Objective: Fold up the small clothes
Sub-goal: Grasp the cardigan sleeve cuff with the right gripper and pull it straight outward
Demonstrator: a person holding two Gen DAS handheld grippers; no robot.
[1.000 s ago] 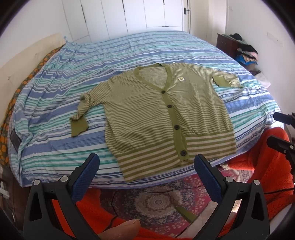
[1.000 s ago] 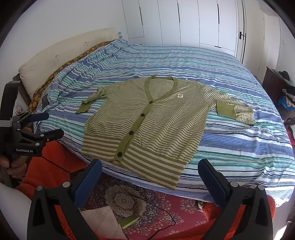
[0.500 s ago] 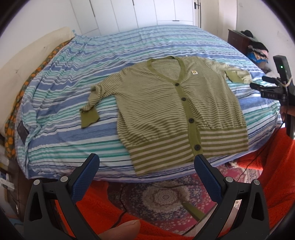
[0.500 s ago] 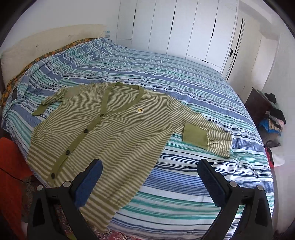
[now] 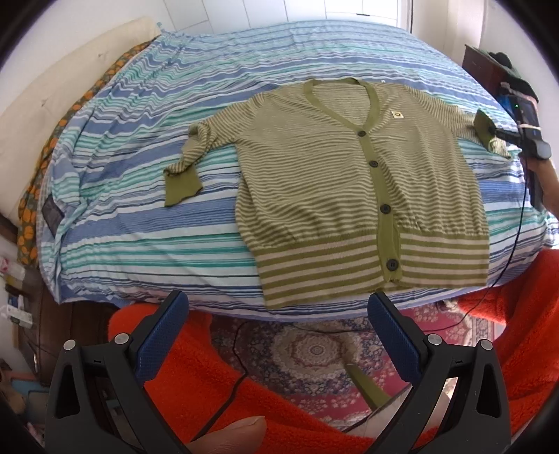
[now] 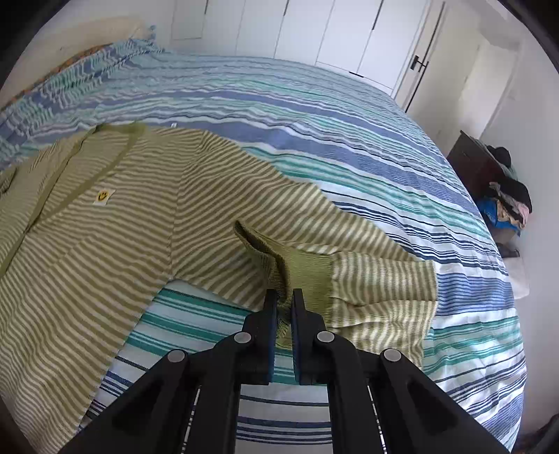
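A green and cream striped cardigan point(image 5: 349, 181) lies flat, buttoned, front up on the bed; it also shows in the right wrist view point(image 6: 104, 223). My right gripper point(image 6: 283, 297) is shut on the plain green cuff point(image 6: 300, 265) of the cardigan's right-hand sleeve, which is folded back on itself. In the left wrist view the right gripper point(image 5: 496, 132) shows at that cuff at the far right. My left gripper point(image 5: 277, 314) is open and empty, held off the bed's near edge below the cardigan's hem. The other sleeve point(image 5: 188, 164) lies bent on the bed.
The bed point(image 5: 139, 115) has a blue, teal and white striped cover. An orange blanket point(image 5: 195, 356) and a patterned rug point(image 5: 314, 349) lie below the bed's near edge. A dark nightstand with piled clothes point(image 6: 503, 188) stands at the right. White wardrobe doors point(image 6: 314, 31) are behind.
My right gripper has moved in to the right-hand sleeve and shut on its green cuff. My left gripper has stayed open and shifted slightly left off the bed's edge.
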